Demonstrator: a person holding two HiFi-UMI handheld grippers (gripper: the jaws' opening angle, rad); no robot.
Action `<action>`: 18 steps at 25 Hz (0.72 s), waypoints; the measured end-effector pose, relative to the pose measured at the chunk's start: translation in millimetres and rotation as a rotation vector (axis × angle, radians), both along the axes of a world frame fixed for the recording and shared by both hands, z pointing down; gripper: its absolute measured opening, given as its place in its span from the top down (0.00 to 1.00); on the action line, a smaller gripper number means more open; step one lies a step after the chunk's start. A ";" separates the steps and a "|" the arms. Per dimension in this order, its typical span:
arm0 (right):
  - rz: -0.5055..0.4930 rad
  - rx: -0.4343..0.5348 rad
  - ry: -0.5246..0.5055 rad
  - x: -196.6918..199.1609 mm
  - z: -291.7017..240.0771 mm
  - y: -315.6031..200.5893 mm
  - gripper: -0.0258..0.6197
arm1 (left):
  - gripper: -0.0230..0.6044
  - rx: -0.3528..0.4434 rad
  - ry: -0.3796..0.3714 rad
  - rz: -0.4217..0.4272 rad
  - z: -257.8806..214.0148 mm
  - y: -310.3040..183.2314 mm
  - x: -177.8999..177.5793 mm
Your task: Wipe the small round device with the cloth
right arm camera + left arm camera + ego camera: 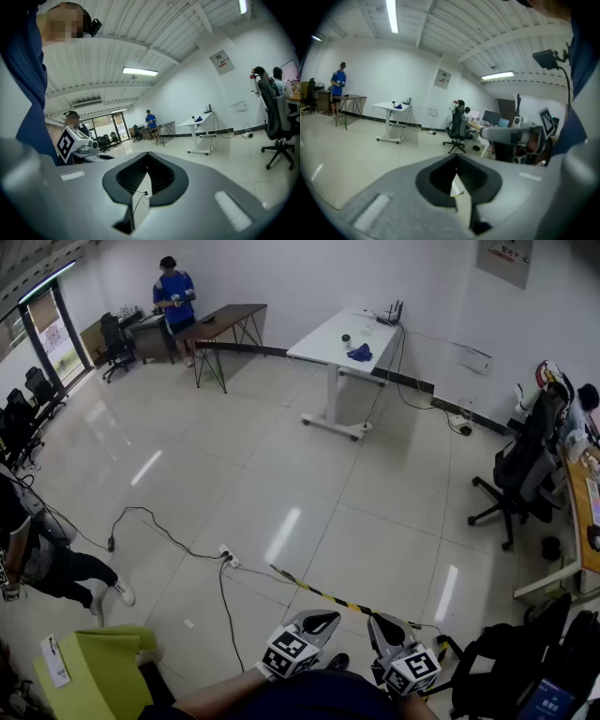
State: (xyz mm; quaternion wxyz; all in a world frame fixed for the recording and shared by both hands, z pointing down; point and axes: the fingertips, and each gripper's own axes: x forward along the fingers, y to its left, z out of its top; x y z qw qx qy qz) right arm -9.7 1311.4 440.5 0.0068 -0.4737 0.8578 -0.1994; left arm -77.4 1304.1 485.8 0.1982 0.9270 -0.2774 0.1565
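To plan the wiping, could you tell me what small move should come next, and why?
Probably step toward the white table: the blue cloth and small round device lie there, far off, while the left gripper and right gripper are shut and empty.

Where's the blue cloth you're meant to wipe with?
The blue cloth lies on the white table across the room, top centre of the head view, just right of the small round device.
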 end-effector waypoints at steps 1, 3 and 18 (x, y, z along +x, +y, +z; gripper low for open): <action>0.001 0.002 0.000 6.9 -0.3 -2.1 0.95 | 0.96 0.001 -0.004 -0.001 -0.4 -2.0 6.2; 0.003 0.006 -0.001 20.4 -0.2 -6.5 0.95 | 0.96 0.004 -0.013 -0.009 -1.5 -6.6 17.1; -0.010 -0.031 0.018 47.0 15.8 -104.9 0.95 | 0.96 -0.013 0.026 -0.099 -7.6 -108.9 23.8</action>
